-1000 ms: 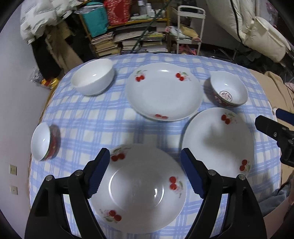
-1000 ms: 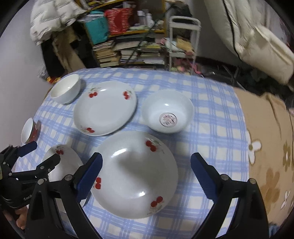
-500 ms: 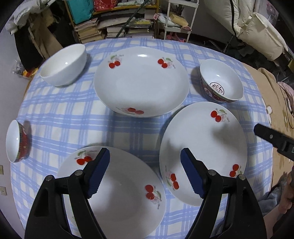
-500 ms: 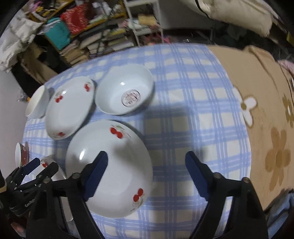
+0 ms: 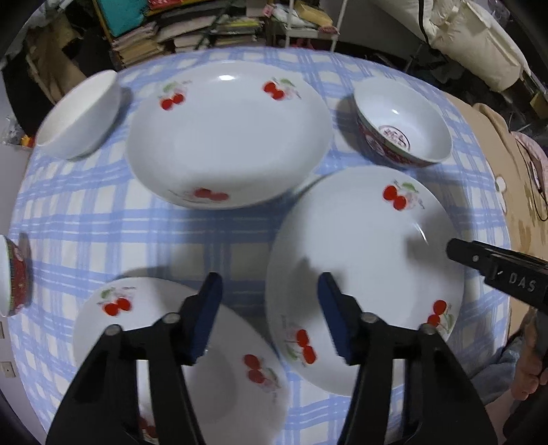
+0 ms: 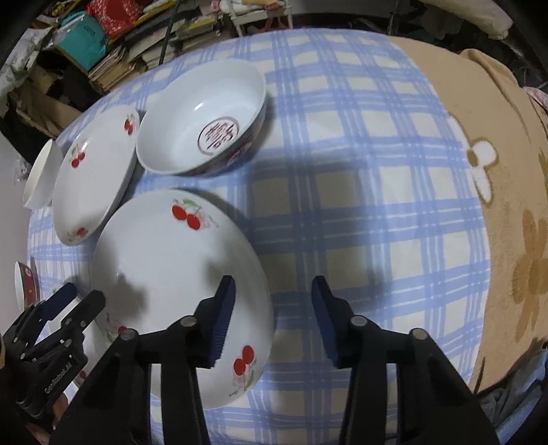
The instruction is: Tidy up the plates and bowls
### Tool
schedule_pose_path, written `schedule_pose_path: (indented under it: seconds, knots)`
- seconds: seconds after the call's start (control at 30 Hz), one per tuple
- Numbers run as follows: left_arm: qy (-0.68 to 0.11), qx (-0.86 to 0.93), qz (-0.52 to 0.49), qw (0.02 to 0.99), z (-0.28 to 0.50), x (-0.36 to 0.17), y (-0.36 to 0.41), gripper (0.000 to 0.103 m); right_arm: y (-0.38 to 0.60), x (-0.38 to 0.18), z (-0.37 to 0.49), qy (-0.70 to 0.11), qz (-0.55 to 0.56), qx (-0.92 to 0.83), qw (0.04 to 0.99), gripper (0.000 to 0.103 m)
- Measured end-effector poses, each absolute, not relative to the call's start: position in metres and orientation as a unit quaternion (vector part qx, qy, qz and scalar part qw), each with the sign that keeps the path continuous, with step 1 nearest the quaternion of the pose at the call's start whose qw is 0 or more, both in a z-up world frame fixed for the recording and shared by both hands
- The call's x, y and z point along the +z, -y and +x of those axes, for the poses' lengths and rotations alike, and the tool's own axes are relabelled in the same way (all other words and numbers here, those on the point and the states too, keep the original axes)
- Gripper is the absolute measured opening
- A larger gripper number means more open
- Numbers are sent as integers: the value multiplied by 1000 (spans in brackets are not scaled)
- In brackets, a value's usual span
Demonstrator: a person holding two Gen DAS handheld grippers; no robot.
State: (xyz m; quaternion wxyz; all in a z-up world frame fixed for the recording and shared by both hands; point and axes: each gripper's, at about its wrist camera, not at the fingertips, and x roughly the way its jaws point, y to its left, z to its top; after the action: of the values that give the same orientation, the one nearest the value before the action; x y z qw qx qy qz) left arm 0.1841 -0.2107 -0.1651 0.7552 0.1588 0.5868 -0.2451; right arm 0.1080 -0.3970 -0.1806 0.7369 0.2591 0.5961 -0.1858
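Note:
Three white cherry-print plates lie on the blue checked tablecloth (image 5: 102,219): a far plate (image 5: 226,137), a right plate (image 5: 363,274) and a near-left plate (image 5: 191,369). A red-rimmed bowl (image 5: 404,126) stands far right, a plain white bowl (image 5: 78,116) far left, a small red bowl (image 5: 13,277) at the left edge. My left gripper (image 5: 270,315) is open and empty, low over the gap between the near-left and right plates. My right gripper (image 6: 274,318) is open and empty, straddling the right rim of the right plate (image 6: 171,274), beside the red-rimmed bowl (image 6: 205,119).
The round table ends in a beige flowered blanket (image 6: 513,205) on the right. Shelves with books and boxes (image 5: 191,30) and a white cart stand behind the table. The right gripper's finger (image 5: 496,270) reaches in over the right plate's edge in the left wrist view.
Both grippers have moved forward and lower towards the plates. The left one shifted right from over the near-left plate. The right one's jaws have narrowed around the right plate's rim.

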Motion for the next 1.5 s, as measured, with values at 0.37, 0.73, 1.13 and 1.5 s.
schedule_pose_path:
  seconds: [0.37,0.73,1.13,1.5]
  knots:
    - [-594,-235,179,749,182,-183,225,25,400,-197,106,-605,297,-163,720,16]
    - [-607,-227,169,743,188,-192,231,20,398,-199,109,-614,287,-161,717,18]
    - [-604,-229,157,748,197,-177,219,19,405,-178,94,-573,308,-154,744,15]
    - [-598,-236,148,752,191,-149,204,19,394,-161,89,-562,296,-124,762,16]
